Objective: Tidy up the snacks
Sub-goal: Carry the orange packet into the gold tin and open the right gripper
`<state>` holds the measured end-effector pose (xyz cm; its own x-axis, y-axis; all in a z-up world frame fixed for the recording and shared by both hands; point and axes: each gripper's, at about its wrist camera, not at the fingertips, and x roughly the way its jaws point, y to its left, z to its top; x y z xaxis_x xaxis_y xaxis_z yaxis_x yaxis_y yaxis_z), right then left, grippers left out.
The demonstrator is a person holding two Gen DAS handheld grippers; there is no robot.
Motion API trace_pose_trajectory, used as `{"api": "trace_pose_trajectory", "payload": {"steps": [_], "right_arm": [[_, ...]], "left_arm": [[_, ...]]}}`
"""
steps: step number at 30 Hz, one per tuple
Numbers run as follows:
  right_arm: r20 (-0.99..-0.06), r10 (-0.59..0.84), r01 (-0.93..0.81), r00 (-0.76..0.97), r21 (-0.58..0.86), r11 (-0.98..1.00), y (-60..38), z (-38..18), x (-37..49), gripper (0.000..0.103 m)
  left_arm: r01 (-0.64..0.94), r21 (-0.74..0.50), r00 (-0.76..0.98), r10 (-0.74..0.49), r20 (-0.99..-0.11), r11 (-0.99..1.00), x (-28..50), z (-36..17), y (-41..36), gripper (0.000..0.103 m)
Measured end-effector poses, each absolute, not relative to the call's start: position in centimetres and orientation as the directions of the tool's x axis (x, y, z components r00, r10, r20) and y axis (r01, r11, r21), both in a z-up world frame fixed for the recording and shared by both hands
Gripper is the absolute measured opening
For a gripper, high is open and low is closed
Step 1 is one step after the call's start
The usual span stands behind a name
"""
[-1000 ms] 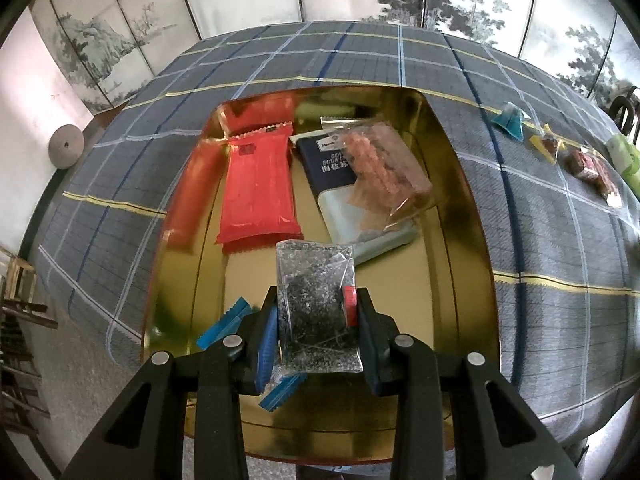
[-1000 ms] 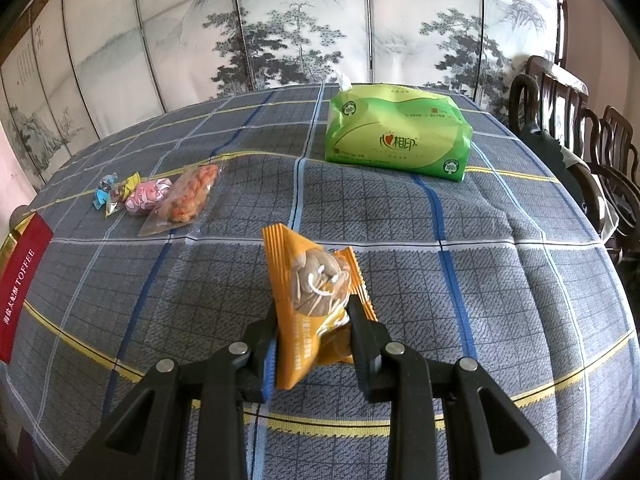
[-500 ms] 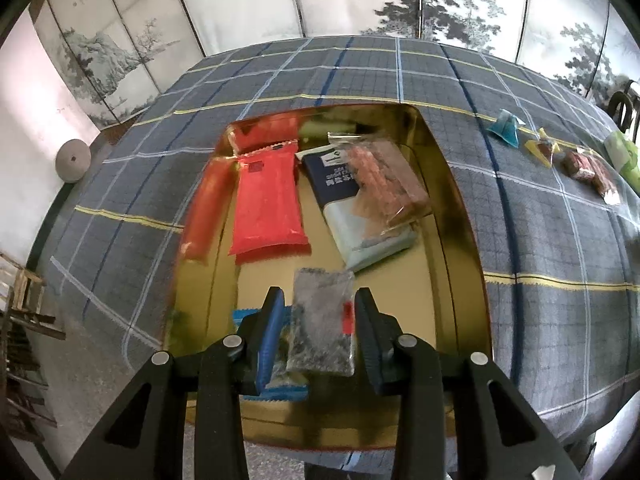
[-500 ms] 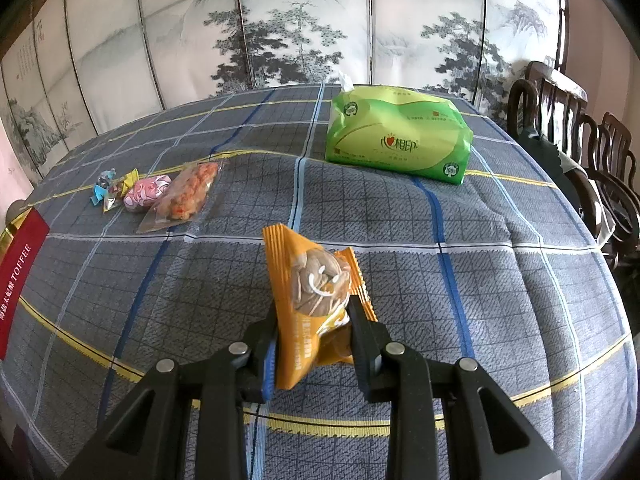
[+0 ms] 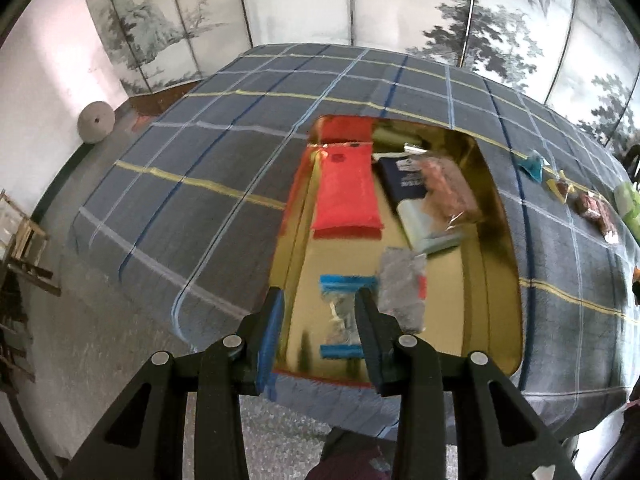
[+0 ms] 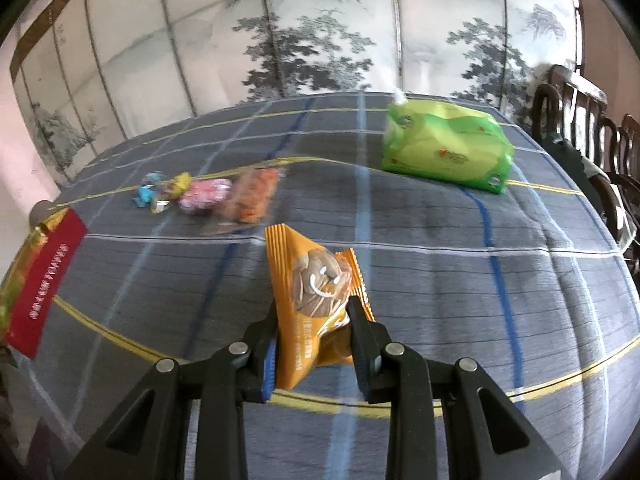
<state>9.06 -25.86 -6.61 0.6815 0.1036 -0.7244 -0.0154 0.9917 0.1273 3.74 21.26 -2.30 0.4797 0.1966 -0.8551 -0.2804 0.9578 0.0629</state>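
Note:
In the left wrist view a gold tray [image 5: 496, 280] sits on the plaid tablecloth. It holds a red packet [image 5: 346, 192], a navy and white packet [image 5: 416, 200], a clear bag of pinkish snacks [image 5: 448, 188] and a silvery grey packet [image 5: 400, 284]. My left gripper [image 5: 320, 308] is open and empty above the tray's near left rim; the grey packet lies just right of it. My right gripper [image 6: 312, 316] is shut on an orange snack packet [image 6: 312, 284], held above the cloth.
Small wrapped sweets [image 6: 160, 192], a pink packet [image 6: 204, 196] and an orange snack bag [image 6: 252, 200] lie in a row on the cloth. A green tissue pack [image 6: 444, 152] sits at the back right. A red tray lid [image 6: 44, 280] shows at the left. Chairs [image 6: 592, 128] stand at the right.
My left gripper opened, let go of the grey packet onto the tray, and pulled back to the left. My right gripper kept the orange packet and shifted slightly.

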Motion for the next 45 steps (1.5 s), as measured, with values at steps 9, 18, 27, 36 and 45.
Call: {"api": "trace_pose_trajectory", "payload": {"steps": [9,18,27,36,45], "right_arm": [[-0.673,0.290,-0.193,0.681,0.217,0.957,-18.0,-3.7,8.9,0.030],[-0.638,0.500,-0.438,0.586,0.270,0.858,-4.7,-0.9,8.3,0.030],[-0.655,0.618,-0.601,0.434,0.301,0.741,8.5,-0.8,9.5,0.030],[-0.726,0.604,-0.629,0.329,0.309,0.713,16.2,-3.4,11.2,0.030],[-0.786,0.537,-0.639,0.308,0.247,0.729,21.1,-5.0,12.4,0.032]], "left_arm": [[-0.295,0.054,0.470,0.194,-0.861,0.954,2.1,-2.4,22.4,0.037],[-0.323,0.063,0.475,0.219,-0.852,0.944,0.8,-1.9,24.5,0.041],[-0.325,0.082,0.476,0.238,-0.847,0.942,0.2,-2.1,25.8,0.044],[-0.341,0.070,0.464,0.232,-0.855,0.938,-0.3,-2.9,27.9,0.048],[-0.353,0.051,0.449,0.216,-0.867,0.934,-0.5,-3.8,29.4,0.049]]}}
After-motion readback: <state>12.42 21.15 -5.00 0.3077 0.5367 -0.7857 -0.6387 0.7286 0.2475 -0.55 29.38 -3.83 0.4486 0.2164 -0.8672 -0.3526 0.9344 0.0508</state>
